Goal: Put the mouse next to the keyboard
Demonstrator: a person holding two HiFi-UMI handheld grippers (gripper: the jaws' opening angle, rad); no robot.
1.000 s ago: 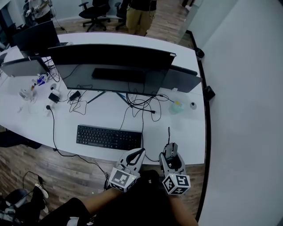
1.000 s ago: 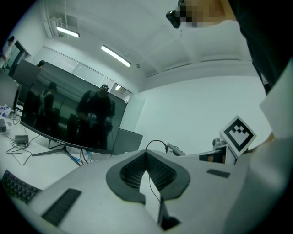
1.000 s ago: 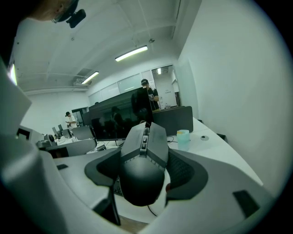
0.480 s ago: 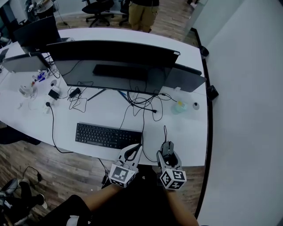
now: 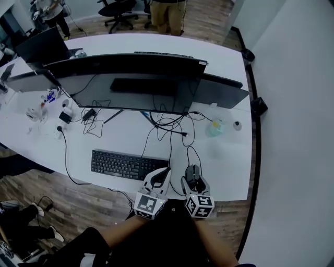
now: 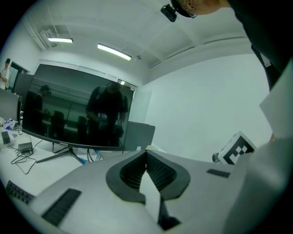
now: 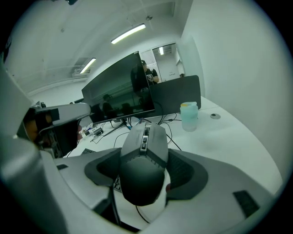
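A black wired mouse [image 5: 193, 171] [image 7: 144, 155] sits between the jaws of my right gripper [image 5: 193, 174] [image 7: 145, 159], which is shut on its sides, over the white table's front strip [image 5: 227, 177]. Its cable [image 5: 189, 152] loops back towards the monitor. The black keyboard [image 5: 128, 165] lies to the mouse's left, a short gap away. My left gripper [image 5: 165, 172] [image 6: 146, 152] hovers at the keyboard's right end, shut with nothing between its jaws.
A wide dark monitor [image 5: 125, 83] stands behind the keyboard, with tangled cables [image 5: 168, 125] under it. A pale green bottle [image 5: 215, 126] and a small round puck [image 5: 237, 125] sit at the right. Chargers and plugs [image 5: 65, 116] lie left. A person [image 5: 167, 10] stands beyond the table.
Both grippers have moved forward over the table's front edge and closer together. The mouse in the right gripper has come slightly nearer to the keyboard's right end.
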